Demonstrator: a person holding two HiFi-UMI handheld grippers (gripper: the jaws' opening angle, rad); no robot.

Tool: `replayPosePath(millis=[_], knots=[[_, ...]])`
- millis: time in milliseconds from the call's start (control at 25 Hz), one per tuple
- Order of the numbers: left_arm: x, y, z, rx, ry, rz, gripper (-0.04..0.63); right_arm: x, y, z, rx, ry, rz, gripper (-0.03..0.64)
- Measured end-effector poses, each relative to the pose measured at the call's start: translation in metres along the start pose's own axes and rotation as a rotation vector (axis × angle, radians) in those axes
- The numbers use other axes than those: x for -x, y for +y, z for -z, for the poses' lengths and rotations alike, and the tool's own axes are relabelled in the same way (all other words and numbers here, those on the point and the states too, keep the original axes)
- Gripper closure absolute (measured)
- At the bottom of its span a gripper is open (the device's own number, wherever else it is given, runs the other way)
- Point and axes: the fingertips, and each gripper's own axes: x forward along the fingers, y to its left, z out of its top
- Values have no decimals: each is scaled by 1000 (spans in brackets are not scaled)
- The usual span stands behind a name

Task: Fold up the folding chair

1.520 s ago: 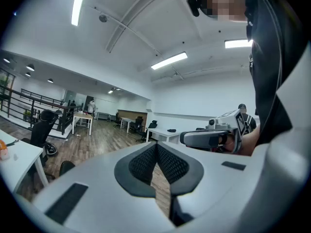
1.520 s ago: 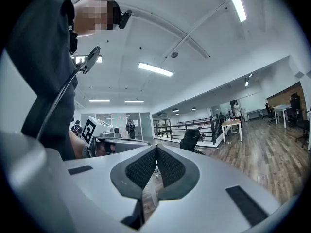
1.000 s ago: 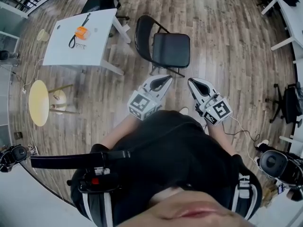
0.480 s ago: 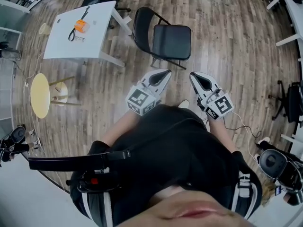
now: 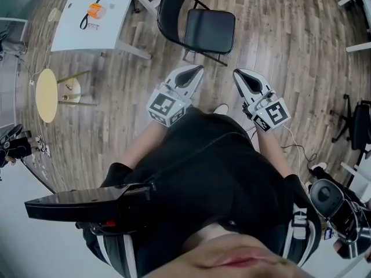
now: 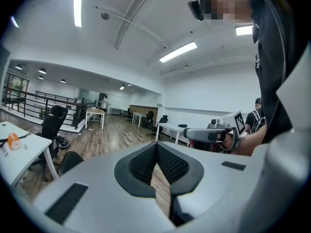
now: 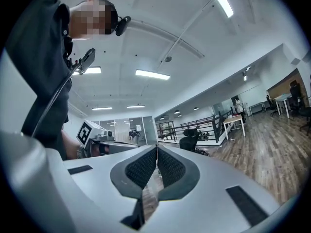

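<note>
Fingers (image 6: 144, 162) on the left gripper (image 5: 199, 70) and right gripper (image 5: 237, 73) are pressing shut, holding nothing. The chair (image 5: 210, 30) is standing open ahead, its back sitting nearer the left one.

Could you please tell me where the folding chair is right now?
In the head view, the folding chair stands open on the wooden floor at top centre, just right of the white table, beyond the left tongs and right tongs.

In the head view my own torso (image 5: 214, 178) hides the floor at lower centre, the top edge cuts off the white table (image 5: 75, 25), the orange thing (image 5: 94, 10) on it is too small to name, and the folding chair (image 5: 210, 30) hides most of its legs under its seat.
</note>
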Motion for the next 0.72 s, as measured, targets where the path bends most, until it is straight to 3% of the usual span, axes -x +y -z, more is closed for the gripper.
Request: replayPosePath(millis=[360, 720], knots=[[-2, 6, -2, -14, 17, -32, 591, -6, -11, 0, 2, -6, -21, 606], [-21, 44, -13, -12, 3, 24, 591, -48, -22, -1, 6, 25, 3, 606]])
